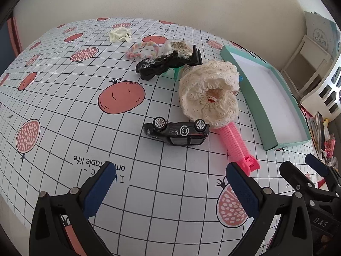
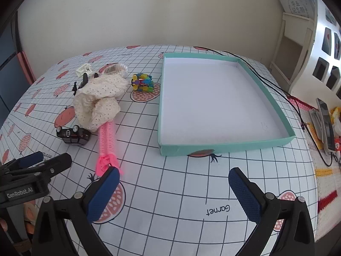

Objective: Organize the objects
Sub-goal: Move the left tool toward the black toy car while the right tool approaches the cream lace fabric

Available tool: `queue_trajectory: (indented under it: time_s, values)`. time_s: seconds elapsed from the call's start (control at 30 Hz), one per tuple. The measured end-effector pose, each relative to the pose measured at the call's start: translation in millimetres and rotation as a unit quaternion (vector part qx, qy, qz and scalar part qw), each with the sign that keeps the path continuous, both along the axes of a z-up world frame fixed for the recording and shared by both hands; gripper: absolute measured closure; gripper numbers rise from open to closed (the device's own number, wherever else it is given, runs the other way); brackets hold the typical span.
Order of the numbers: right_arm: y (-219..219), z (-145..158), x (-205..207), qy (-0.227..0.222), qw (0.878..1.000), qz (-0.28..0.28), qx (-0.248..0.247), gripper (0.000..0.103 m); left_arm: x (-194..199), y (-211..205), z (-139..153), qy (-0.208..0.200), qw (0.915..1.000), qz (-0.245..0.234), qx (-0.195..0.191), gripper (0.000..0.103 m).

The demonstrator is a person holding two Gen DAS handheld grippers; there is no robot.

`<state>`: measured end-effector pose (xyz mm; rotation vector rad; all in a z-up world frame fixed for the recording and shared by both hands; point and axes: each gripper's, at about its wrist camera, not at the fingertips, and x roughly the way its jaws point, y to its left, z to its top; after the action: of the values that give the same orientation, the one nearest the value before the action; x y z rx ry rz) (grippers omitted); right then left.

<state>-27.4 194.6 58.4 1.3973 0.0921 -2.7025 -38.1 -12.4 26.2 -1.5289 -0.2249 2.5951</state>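
A teal tray (image 2: 226, 148) with a white floor sits on the right of the table, also seen edge-on as the tray (image 1: 247, 89). A black toy car (image 1: 177, 133) lies upside down beside a pink hair roller (image 1: 236, 145) and a cream lace scrunchie (image 1: 208, 91); the car (image 2: 73, 136), roller (image 2: 106, 145) and scrunchie (image 2: 98, 100) show in the right wrist view too. Behind lie a black hair clip (image 1: 166, 64), a pastel hair tie (image 1: 140, 49), a cream claw clip (image 1: 119, 34) and a colourful block toy (image 2: 142, 82). My left gripper (image 1: 170, 177) is open just short of the car. My right gripper (image 2: 173, 181) is open before the tray.
The tablecloth (image 1: 70, 98) has a grid and pomegranate print. A wall stands behind the table. A black cable (image 2: 266, 81) runs past the tray's right side. A white shelf unit (image 2: 294, 49), a phone (image 2: 326, 125) and small clutter lie at the right edge.
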Motion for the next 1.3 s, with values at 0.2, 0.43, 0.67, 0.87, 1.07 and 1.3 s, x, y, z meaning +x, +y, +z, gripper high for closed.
queue_trajectory:
  time_s: [0.2,0.43,0.67,0.87,1.07,1.3]
  values:
    - [-12,22,-21,-0.026,0.999,0.015,0.009,0.000,-21,-2,13,-0.043,0.9985,0.003,-0.035,0.000]
    - [-37,27,-43,-0.065,0.996,0.045,0.040,0.000,-47,-14,37,-0.080,0.9950,0.028,-0.054,0.000]
    - [-59,24,-57,-0.093,0.992,0.075,0.046,0.000,-63,-23,37,-0.127,0.9886,0.080,-0.010,0.000]
    - [-69,17,-67,-0.108,0.988,0.094,0.050,0.000,-71,-21,17,-0.162,0.9824,0.092,0.018,0.000]
    - [-64,12,-76,-0.101,0.990,0.090,0.036,0.001,-69,-29,-3,-0.189,0.9725,0.125,0.055,0.001]
    - [-50,9,-89,-0.102,0.993,0.057,-0.006,0.010,-64,-38,-12,-0.197,0.9576,0.175,0.118,0.006]
